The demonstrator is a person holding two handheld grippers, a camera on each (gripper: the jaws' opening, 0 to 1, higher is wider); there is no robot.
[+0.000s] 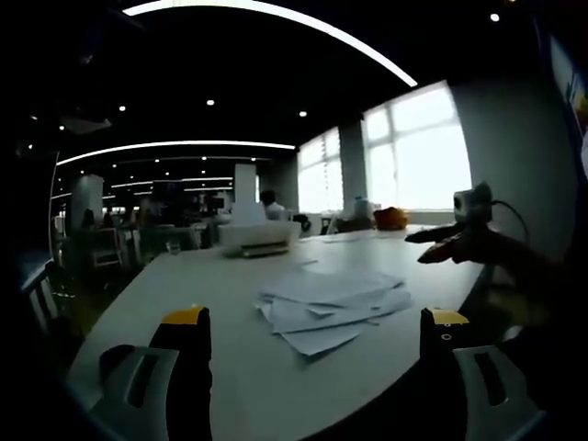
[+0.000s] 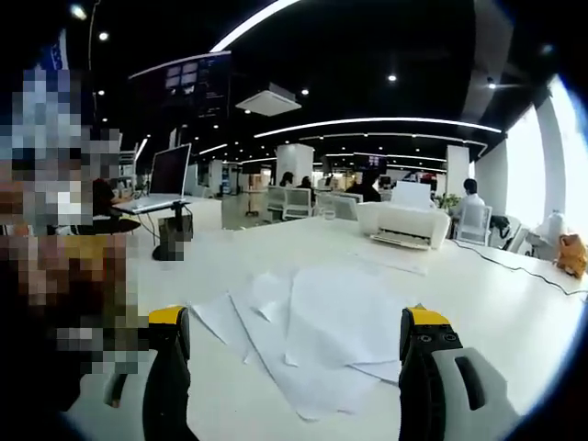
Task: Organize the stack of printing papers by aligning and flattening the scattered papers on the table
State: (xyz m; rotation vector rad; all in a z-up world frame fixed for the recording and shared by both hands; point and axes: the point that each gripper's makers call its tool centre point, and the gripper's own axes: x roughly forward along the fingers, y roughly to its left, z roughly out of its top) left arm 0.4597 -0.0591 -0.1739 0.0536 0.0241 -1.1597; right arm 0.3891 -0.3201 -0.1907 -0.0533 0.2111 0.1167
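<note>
**Loose papers on a white table, both grippers held wide above the near edge**

I am looking along my left gripper (image 1: pixel 312 322) at a long white table (image 1: pixel 184 285). Its two yellow-tipped jaws stand far apart and hold nothing. Between and just beyond them lies the pile of papers (image 1: pixel 333 308), white sheets fanned out at different angles and overlapping, none squared up. Farther down the table sits a white printer (image 1: pixel 259 237). At the right, the other gripper (image 1: pixel 459 241) reaches in over the table (I cannot tell from here how wide it is).

Along my right gripper (image 2: pixel 294 333) I see the same papers (image 2: pixel 322 335) from another side, spread flat on the table (image 2: pixel 496 303) between the jaws and a little past them. These jaws are also wide apart and empty, not touching the sheets. The printer (image 2: pixel 404 223) stands beyond the papers, and a laptop (image 2: pixel 163 179) on a stand sits at the far left. Bright windows (image 1: pixel 418 152) line the wall behind.
</note>
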